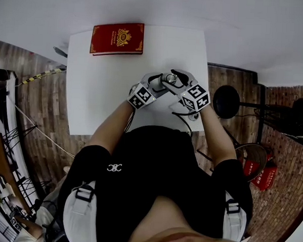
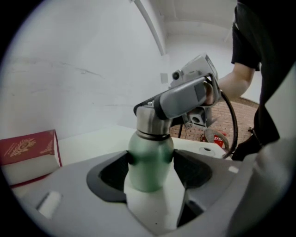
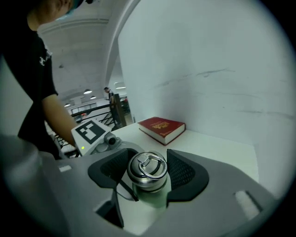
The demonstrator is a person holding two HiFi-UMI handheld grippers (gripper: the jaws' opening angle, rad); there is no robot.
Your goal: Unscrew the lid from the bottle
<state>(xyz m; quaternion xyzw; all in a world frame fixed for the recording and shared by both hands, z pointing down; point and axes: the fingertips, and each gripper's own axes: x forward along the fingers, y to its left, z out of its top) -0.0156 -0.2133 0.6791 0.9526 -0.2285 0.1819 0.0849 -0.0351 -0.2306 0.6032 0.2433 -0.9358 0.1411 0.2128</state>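
Our left gripper (image 2: 150, 163) has its jaws pressed on the green body of the bottle (image 2: 149, 150), which stands upright on the white table (image 1: 107, 90), well apart from the red book (image 1: 118, 39). Our right gripper (image 3: 147, 175) is closed around the steel lid (image 3: 147, 167), which sits on the bottle's neck

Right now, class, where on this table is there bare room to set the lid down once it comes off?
Free: the table left of the bottle, from the book to the near edge, and the far right corner beside the book. Crowded: the near middle, where the left hand-held gripper and right hand-held gripper grip the bottle.
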